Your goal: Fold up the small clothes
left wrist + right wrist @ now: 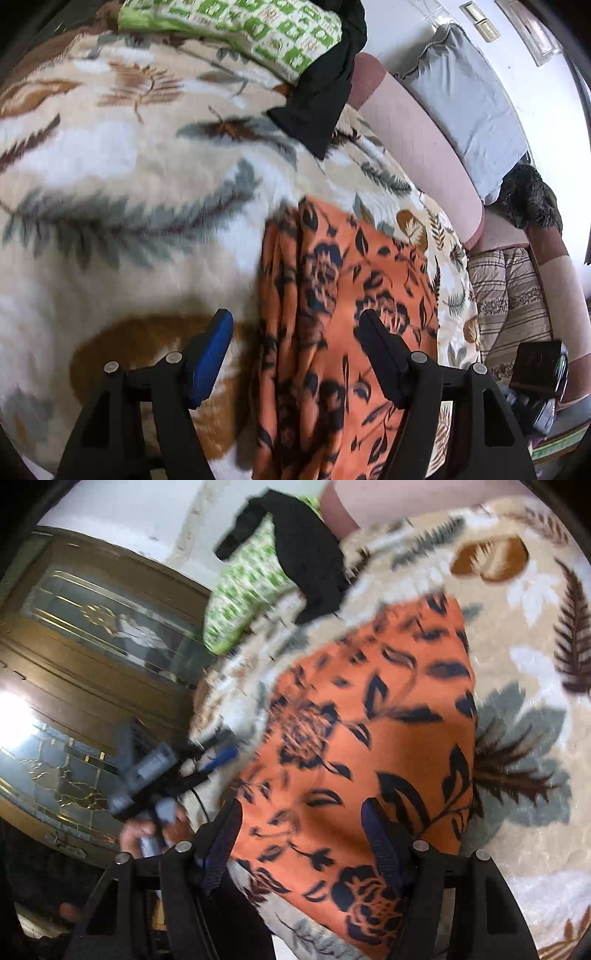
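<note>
An orange cloth with a dark floral print (332,302) lies on a leaf-patterned blanket (129,192). My left gripper (295,321) is open and hovers just above the cloth's near left edge, holding nothing. In the right wrist view the same orange cloth (369,720) lies flat on the blanket (524,709). My right gripper (303,812) is open above the cloth's near end, empty. The other gripper (177,771) shows at the left, held by a hand.
A black garment (325,85) and a green-patterned pillow (236,26) lie at the far end. A pink headboard (417,129), a grey pillow (472,110) and a striped blanket (509,299) are at the right. A wooden glass-front cabinet (92,646) stands beside the bed.
</note>
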The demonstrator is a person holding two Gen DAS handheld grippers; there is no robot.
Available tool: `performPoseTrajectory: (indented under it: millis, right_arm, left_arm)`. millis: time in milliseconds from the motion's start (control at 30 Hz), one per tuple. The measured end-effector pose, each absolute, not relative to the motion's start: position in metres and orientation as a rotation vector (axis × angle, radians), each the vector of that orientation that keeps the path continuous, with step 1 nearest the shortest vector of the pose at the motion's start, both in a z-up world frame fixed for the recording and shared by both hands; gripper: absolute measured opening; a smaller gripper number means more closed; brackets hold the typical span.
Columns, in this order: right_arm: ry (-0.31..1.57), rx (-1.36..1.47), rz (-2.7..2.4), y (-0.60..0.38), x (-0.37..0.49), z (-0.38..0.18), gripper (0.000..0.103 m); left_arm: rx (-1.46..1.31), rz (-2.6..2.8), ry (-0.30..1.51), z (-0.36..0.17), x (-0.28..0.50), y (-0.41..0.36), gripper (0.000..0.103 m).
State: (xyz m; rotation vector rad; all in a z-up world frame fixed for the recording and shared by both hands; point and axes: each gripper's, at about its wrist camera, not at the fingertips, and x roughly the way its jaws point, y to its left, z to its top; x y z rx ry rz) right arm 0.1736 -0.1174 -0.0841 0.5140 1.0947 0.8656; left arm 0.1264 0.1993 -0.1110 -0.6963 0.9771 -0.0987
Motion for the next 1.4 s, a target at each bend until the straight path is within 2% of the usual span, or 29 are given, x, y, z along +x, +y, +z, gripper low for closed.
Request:
performPoseTrajectory:
  millis: [100,167,300,400,467,633,867,1033,1400]
  right_arm:
    - [1.149,0.565,0.847,-0.121,0.182,-0.109,0.077]
    - [1.216,0.614,0.8,-0.125,0.188,-0.133,0.076]
    - [1.103,0.635,0.792,-0.145,0.178,-0.095,0.076]
    - [1.036,0.602,0.762,-0.17,0.167,-0.076,0.076]
    - [1.032,0.583,0.693,-0.192,0.163,-0.078,0.076]
    - [1.084,0.648,0.577,-0.233,0.171,-0.105,0.076]
    - [1.154,0.704,0.658,-0.212,0.202,-0.137,0.076]
    - [1.216,0.707,0.675,-0.183,0.215,-0.16,0.076]
    - [1.223,0.675,0.658,-0.165,0.215,-0.156,0.076]
  left_arm:
    - [-0.657,-0.116,1.006,-0.118,0.116,0.185,0.071]
    - [-0.571,-0.051,1.111,-0.136,0.119,0.174,0.072]
    - [-0.576,-0.055,1.044,-0.118,0.109,0.172,0.069]
    - [-0.533,-0.116,0.955,-0.092,0.098,0.167,0.072]
    - [-0.501,-0.122,0.947,-0.086,0.096,0.163,0.078]
    - [-0.518,-0.154,0.948,-0.088,0.104,0.159,0.08]
    - [-0.527,-0.133,1.034,-0.115,0.132,0.155,0.08]
    - [-0.483,-0.121,1.029,-0.115,0.133,0.152,0.08]
    - [-0.392,-0.116,1.02,-0.108,0.131,0.142,0.08]
